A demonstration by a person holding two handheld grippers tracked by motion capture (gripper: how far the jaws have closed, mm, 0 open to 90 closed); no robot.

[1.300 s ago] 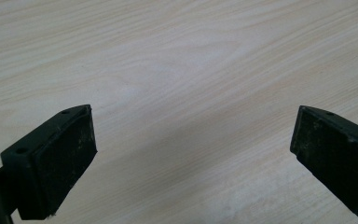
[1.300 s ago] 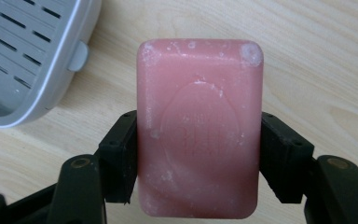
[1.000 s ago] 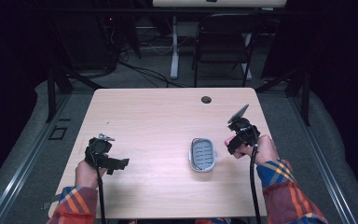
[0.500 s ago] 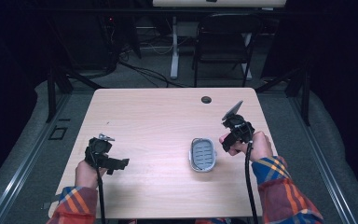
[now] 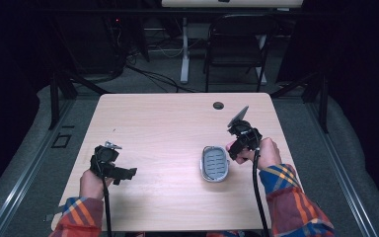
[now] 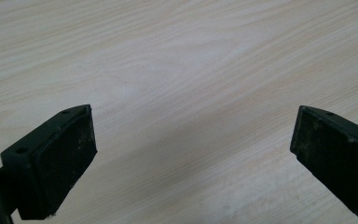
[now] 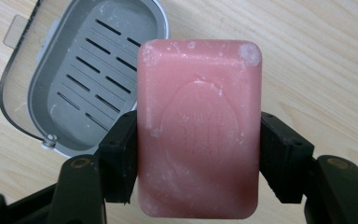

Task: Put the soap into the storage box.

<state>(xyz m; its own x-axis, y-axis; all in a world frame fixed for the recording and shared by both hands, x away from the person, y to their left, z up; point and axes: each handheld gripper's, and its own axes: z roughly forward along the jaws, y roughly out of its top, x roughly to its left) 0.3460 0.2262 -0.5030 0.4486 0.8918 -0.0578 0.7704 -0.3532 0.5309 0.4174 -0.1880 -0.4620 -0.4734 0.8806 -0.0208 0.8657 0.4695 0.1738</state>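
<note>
Pale wood counter [image 5: 168, 128]: the right hand-held gripper [image 7: 199, 140] clamps a pink soap bar [image 7: 198, 126] across its long sides, just beside the open grey soap dish [image 7: 88, 70]. Firm but likely slippery, the bar suits this mid-length grip. Well away from the dish, the left hand-held gripper [image 6: 191, 154] hangs wide, empty.

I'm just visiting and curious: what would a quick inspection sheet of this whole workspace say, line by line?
Surface: pale wooden table, with a dark round hole near the far edge.
Job's things: pink rectangular soap bar; grey slotted plastic soap dish, open, nothing in it.
Clutter: nothing seen.
Grippers: left gripper jaws wide apart over bare wood; right gripper shut on the soap, beside the dish.
Cables: a black cable trails from each gripper.
Surroundings: dark room, black folding chair, floor wires.
</note>
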